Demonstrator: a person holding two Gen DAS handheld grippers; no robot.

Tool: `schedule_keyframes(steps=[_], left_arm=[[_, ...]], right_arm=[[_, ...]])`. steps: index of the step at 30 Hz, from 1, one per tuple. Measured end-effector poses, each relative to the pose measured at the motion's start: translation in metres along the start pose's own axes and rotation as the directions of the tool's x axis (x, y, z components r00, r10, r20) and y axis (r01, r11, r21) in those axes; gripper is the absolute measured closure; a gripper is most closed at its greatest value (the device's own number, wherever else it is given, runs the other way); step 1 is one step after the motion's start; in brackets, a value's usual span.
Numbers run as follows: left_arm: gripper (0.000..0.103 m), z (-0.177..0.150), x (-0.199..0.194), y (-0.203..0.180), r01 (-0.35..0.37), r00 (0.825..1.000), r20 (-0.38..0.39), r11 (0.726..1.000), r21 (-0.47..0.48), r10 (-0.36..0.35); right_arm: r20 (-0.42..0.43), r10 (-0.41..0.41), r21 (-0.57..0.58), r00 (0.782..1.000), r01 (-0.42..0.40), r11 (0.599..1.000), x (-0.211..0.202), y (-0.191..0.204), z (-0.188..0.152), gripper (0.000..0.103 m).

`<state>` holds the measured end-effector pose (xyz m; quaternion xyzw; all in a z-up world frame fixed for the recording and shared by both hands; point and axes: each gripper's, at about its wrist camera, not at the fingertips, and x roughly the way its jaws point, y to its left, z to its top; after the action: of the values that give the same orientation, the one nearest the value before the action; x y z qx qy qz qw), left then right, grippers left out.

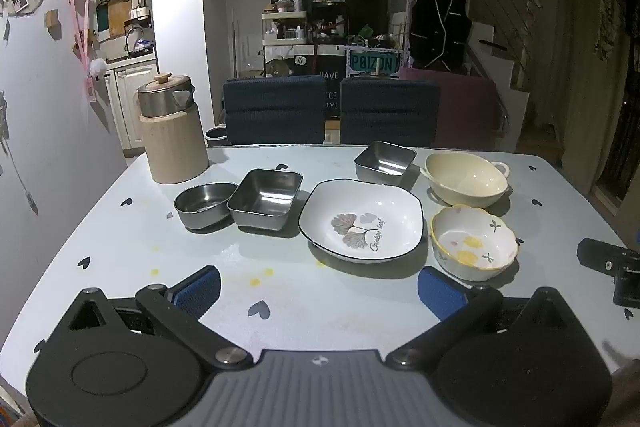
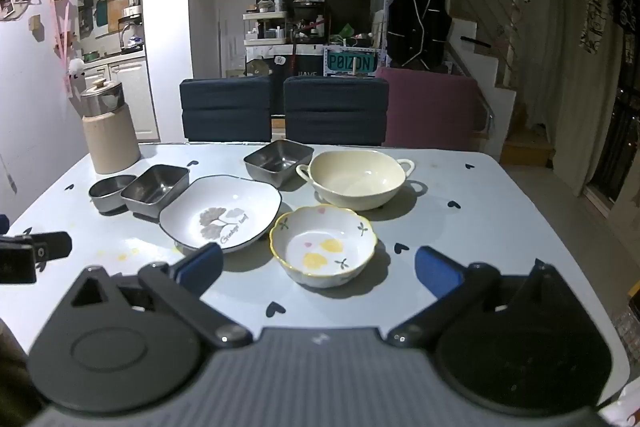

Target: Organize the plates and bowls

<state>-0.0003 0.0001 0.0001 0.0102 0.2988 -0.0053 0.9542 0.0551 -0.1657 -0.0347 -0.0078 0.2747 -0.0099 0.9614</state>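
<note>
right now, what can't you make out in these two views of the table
- Far side of the beige ribbed canister with steel lid: turned away in both views.
- Table edge nearest the cameras: covered by the left gripper and right gripper bodies.
- Round steel bowl: right wrist view, partly behind the rectangular steel dish.

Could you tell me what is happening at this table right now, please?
A person holds a claw in each hand above a table of dishes. Both the left claw and the right claw are wide open and hold nothing. The leaf plate, flowered bowl, cream bowl and three steel bowls sit untouched.
</note>
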Motion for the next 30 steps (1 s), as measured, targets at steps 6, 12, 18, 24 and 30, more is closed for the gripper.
schedule_keyframes(steps=[6,12,18,24,30], left_arm=[[0.000,0.0001,0.0001,0.0001,0.003,1.000,-0.002,1.000,-0.003,-0.003],[0.000,-0.0002,0.0000,-0.0009,0.003,1.000,-0.003,1.000,-0.001,-0.003],[0.000,-0.0001,0.0009,-0.0023,0.005,1.000,-0.004,1.000,0.000,-0.005],[0.000,0.0011,0.0028,-0.0055,0.006,1.000,-0.006,1.000,-0.003,-0.006],[0.000,0.0015,0.0025,-0.0050,0.007,1.000,-0.006,1.000,-0.005,-0.007]], right_arm=[[-0.004,0.000,-0.001,1.000,0.000,1.000,0.0012,0.0008,0.0002,0.000],[-0.004,0.002,0.002,1.000,-0.002,1.000,0.0005,0.0005,0.0002,0.000],[-0.005,0.002,0.003,1.000,-0.002,1.000,0.0005,0.0002,0.0002,0.000],[-0.006,0.002,0.004,1.000,-0.002,1.000,0.0005,0.0002,0.0001,0.000],[-0.005,0.002,0.004,1.000,-0.002,1.000,0.0004,0.0003,0.0001,0.000]])
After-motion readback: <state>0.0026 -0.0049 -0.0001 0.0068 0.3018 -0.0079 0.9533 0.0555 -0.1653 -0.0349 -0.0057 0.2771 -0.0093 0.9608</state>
